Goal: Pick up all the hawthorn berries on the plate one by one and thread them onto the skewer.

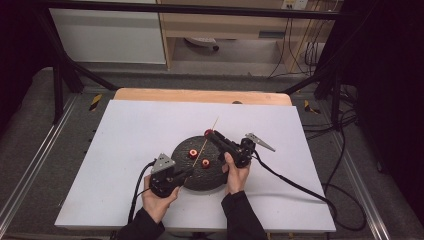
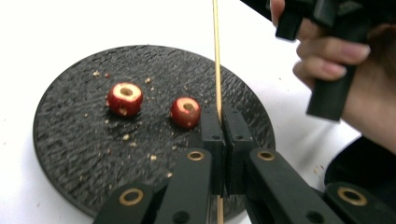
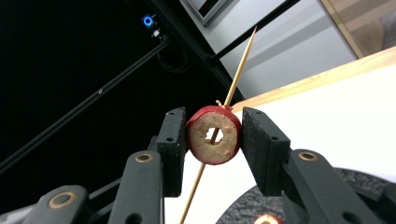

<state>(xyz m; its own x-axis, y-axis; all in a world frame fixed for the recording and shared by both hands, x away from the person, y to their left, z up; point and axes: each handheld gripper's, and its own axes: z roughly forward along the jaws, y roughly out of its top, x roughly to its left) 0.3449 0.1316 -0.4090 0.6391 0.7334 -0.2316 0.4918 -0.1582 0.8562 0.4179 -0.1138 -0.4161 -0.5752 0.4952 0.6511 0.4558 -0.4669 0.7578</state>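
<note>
A black round plate [image 1: 216, 177] lies on the white table top, with two cored red fruits [image 1: 193, 153] [image 1: 205, 163] on it. My left gripper [image 1: 187, 173] is shut on the lower end of a thin wooden skewer [image 1: 212, 127], which slants up and away over the plate. The left gripper view has the jaws pressed together on the skewer [image 2: 216, 56], with both fruits [image 2: 125, 99] [image 2: 185, 112] just to their left. My right gripper [image 3: 214, 140] is shut on a third cored red fruit [image 3: 225, 125] above the plate's far edge. The skewer [image 3: 240, 63] passes through its hole.
The white table top [image 1: 125, 150] has a wooden strip [image 1: 200, 95] along its far edge. Cables [image 1: 300, 185] trail from both grippers across the table's right and front. Black frame bars [image 1: 65, 70] and a shelf unit stand beyond. Crumbs dot the plate [image 2: 84, 140].
</note>
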